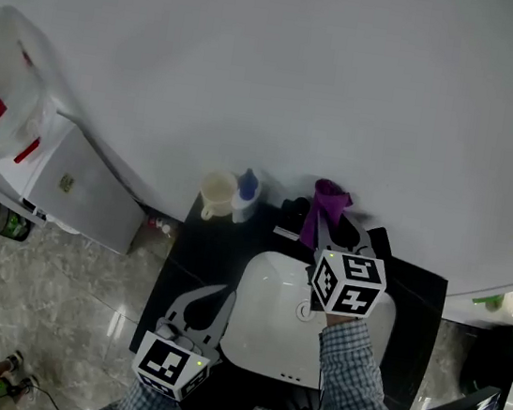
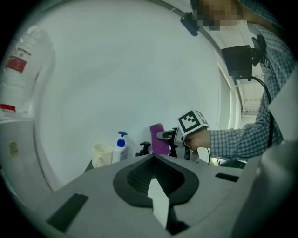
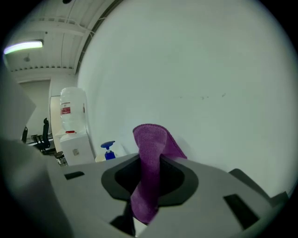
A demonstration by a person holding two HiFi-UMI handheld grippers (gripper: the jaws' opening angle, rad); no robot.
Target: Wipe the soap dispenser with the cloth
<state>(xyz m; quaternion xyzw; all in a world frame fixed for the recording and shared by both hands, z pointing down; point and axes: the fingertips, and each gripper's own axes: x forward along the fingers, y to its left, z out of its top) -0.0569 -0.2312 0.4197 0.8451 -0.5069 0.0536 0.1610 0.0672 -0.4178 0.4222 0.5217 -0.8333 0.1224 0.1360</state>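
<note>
A black counter (image 1: 194, 255) with a white sink (image 1: 262, 333) is sitting against a bare white wall (image 1: 302, 83), leaving open room above the basin. The right gripper (image 1: 332, 223) is pinching a purple cloth (image 1: 324, 207) upright at the sink's back edge, apart from the dispenser (image 1: 246, 194), a white bottle with a blue pump standing beside a mug (image 1: 218, 194) at the back left. The left gripper (image 1: 209, 303) is hanging closed and empty over the counter's front left.

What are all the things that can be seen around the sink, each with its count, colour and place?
soap dispenser: one, white with blue pump, back of the counter
mug: one, cream, just left of the soap dispenser
cloth: one, purple, between the right jaws
sink: one, white, set in the counter
counter: one, black, against the wall
water cooler: one, white, on the floor left of the counter
left hand-held gripper: one, grey, jaws together and empty, over the counter's front left
right hand-held gripper: one, grey, shut on the cloth, over the back of the sink
</note>
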